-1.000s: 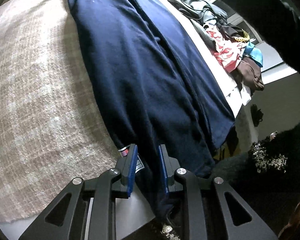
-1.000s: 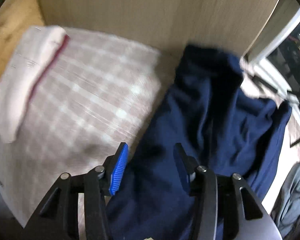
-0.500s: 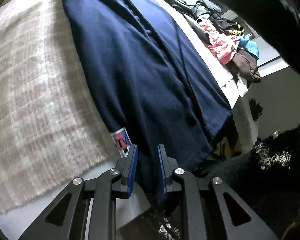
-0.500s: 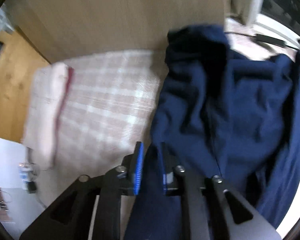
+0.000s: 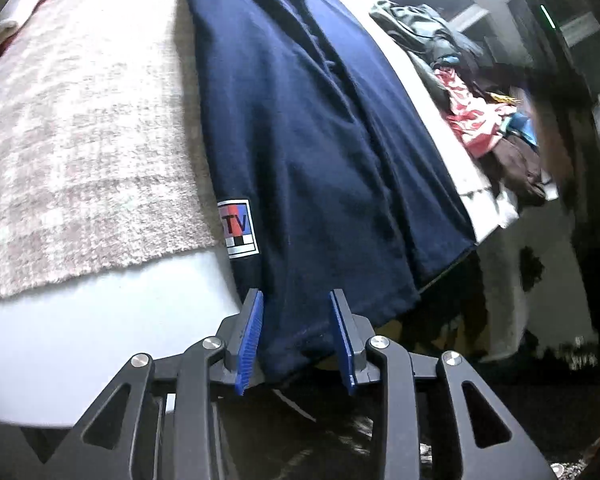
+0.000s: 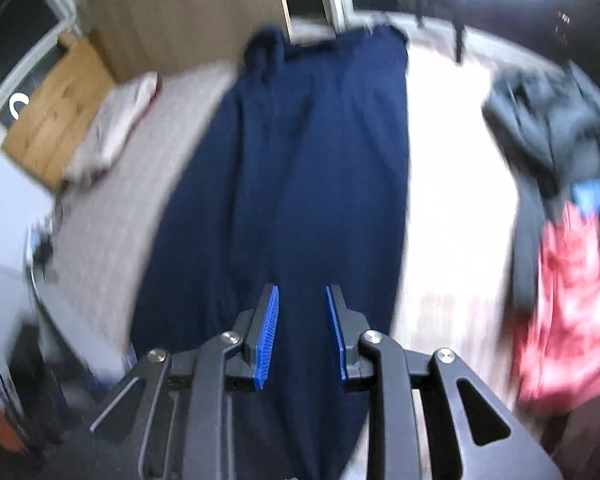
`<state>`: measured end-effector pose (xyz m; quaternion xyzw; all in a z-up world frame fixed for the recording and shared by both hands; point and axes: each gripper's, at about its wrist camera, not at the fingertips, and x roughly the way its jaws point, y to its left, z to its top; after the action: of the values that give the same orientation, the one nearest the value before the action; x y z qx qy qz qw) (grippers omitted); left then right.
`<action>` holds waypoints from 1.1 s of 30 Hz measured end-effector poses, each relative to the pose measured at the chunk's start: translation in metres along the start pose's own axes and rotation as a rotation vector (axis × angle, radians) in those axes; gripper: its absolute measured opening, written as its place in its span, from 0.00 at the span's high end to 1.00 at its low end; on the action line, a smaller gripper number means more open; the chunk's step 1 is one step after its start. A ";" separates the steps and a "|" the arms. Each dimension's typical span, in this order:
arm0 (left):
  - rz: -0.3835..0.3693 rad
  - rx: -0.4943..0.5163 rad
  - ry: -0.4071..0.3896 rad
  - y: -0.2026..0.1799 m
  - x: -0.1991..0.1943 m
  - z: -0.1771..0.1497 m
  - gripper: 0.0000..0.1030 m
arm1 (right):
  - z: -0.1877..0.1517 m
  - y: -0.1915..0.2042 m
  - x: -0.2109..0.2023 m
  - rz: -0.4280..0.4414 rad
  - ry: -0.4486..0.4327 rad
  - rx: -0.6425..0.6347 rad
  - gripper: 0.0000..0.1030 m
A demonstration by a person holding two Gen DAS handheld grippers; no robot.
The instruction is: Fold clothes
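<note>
A pair of navy trousers point(image 5: 300, 132) lies stretched lengthwise down a bed, beside a pale checked blanket point(image 5: 84, 128) and with its hem end hanging over the bed's near edge, a layout that reads as smoothing the garment flat before the first fold. The left hand-held gripper point(image 5: 296, 332) sits at that hem, its blue pads parted to a moderate gap with the cuff cloth lying loosely between them, not pinched; the spacing suggests it is either letting the fabric settle or lining up for a fresh bite. A square woven label point(image 5: 238, 228) marked "TV" shows on the trouser leg just beyond the left gripper, toward the blanket side. In the blurred right wrist view the right hand-held gripper point(image 6: 302, 332) hovers over the same end of the navy trousers point(image 6: 300, 168), its pads likewise apart and gripping nothing, the cloth spreading away in front of it toward the waistband at the far end of the bed. On the side of the trousers opposite the blanket, well apart across a strip of bare white sheet point(image 6: 452, 184), a heap of unfolded clothes point(image 5: 480, 120) in grey, red and brown waits its turn. A folded pale towel point(image 6: 116, 132) rests near the blanket's far corner.
</note>
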<state>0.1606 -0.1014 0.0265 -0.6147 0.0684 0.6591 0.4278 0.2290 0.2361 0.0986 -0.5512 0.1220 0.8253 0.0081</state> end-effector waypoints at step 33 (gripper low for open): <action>0.183 -0.057 -0.162 -0.022 -0.026 -0.047 0.69 | -0.128 0.107 0.037 0.203 0.113 -0.276 0.97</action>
<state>0.2072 -0.1290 0.0472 -0.5626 0.0706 0.7446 0.3522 0.3147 0.1006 0.0393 -0.5774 0.0631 0.7986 -0.1579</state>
